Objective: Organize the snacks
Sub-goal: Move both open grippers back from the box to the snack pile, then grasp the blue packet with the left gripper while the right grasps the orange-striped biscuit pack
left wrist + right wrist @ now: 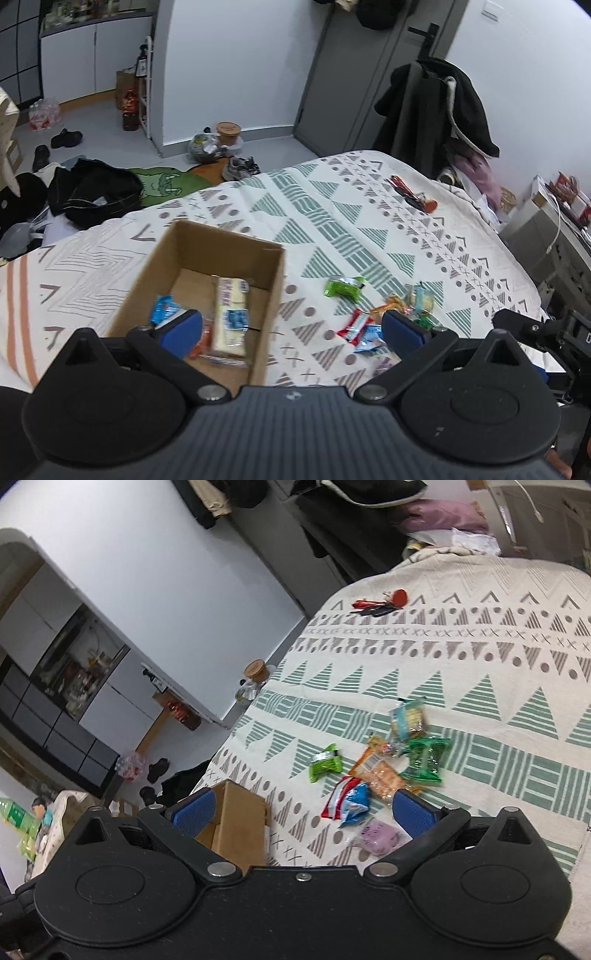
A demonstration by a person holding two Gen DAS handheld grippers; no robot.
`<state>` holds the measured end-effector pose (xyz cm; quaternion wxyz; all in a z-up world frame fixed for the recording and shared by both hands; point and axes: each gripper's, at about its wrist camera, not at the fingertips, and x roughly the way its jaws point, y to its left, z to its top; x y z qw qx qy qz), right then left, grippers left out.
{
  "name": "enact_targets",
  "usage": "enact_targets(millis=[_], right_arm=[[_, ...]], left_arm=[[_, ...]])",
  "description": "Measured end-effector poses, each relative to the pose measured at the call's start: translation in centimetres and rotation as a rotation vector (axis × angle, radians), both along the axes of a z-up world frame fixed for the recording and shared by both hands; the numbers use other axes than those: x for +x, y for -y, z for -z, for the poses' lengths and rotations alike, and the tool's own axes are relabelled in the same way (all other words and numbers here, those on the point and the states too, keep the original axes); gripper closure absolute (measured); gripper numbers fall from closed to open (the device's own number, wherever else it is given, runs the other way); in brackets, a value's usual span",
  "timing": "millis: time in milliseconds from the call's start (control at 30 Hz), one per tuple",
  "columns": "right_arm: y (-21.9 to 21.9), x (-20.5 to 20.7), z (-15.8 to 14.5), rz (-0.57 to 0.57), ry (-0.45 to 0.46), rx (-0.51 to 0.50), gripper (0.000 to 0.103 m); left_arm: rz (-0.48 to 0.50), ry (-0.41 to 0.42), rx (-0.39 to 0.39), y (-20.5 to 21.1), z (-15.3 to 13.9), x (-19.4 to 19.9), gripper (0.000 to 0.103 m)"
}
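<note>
An open brown cardboard box [207, 280] sits just ahead of the left gripper [291, 330], holding a long pale wrapped bar [231, 317] and a blue packet [164, 308]. Loose snack packets, among them a light green wrapper [325, 762] and an orange packet [382, 775], lie ahead of the right gripper [303, 812] on the patterned cloth [480, 664]. Both grippers are spread wide, holding nothing.

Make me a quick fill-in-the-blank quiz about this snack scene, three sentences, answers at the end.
1. The long pale snack pack lies inside the ____ box.
2. Both the left gripper and the right gripper are ____ and hold nothing.
3. The light green packet lies on the patterned cloth, ____ the box.

Answers: cardboard; open; outside
</note>
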<state>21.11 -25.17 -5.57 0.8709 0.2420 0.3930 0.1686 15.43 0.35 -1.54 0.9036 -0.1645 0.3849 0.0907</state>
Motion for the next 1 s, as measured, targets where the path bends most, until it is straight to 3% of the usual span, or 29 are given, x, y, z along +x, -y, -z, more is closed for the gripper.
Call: enact_targets(millis=[233, 500, 667, 900, 1000], right_arm=[[2.3, 1.0, 1.4, 0.038, -0.031, 0.050, 0.002], [4.8, 2.3, 3.4, 0.090, -0.085, 0.121, 0.015], [5.3, 3.1, 4.7, 0.105, -0.122, 0.141, 0.019], [5.6, 4.4, 6.3, 0.107, -0.166, 0.153, 0.033], [5.5, 5.2, 7.1, 0.104, -0.188, 0.152, 0.038]], left_arm=[[0.026, -0.004, -0.003, 2.4, 1.2, 1.9, 0.001], [0.076, -0.003, -0.020, 4.6, 2.8, 4.2, 0.005], [0.111, -0.017, -0.036, 5.9, 4.3, 6.0, 0.014], [0.154, -0.064, -0.074, 7.0, 7.0, 8.7, 0.037], [0.167, -0.087, -0.086, 7.5, 8.2, 9.9, 0.041]])
